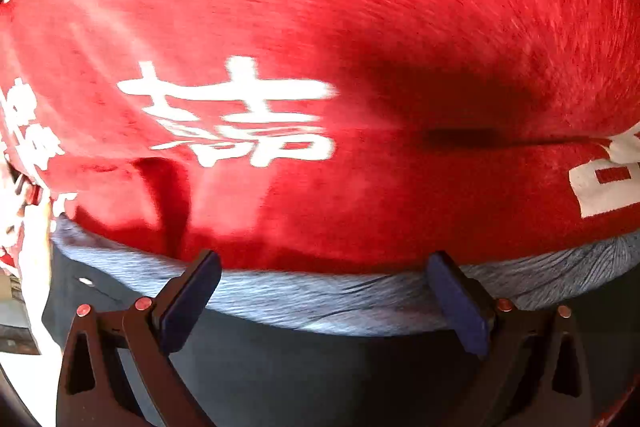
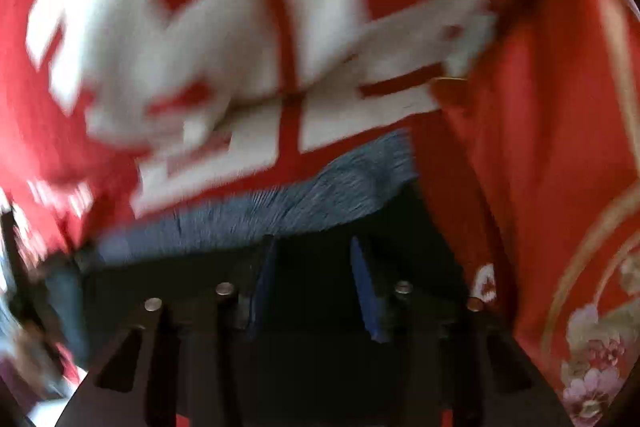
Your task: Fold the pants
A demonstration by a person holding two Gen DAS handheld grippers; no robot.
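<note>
The pants are dark navy with a grey-blue ribbed waistband (image 1: 320,301). They lie on a red cloth (image 1: 320,27) with white characters. In the left wrist view my left gripper (image 1: 324,271) is open wide, its fingertips at the waistband's far edge, with the band and dark fabric (image 1: 300,367) between the fingers. In the blurred right wrist view the waistband (image 2: 300,199) ends at a corner, just beyond my right gripper (image 2: 314,247). The right gripper is open with a narrower gap, over dark pants fabric (image 2: 312,307).
The red cloth (image 2: 540,147) with large white characters (image 2: 200,27) covers the surface. It has a gold and floral border (image 2: 592,367) at the right. A white edge and unclear clutter (image 1: 20,267) show at the far left.
</note>
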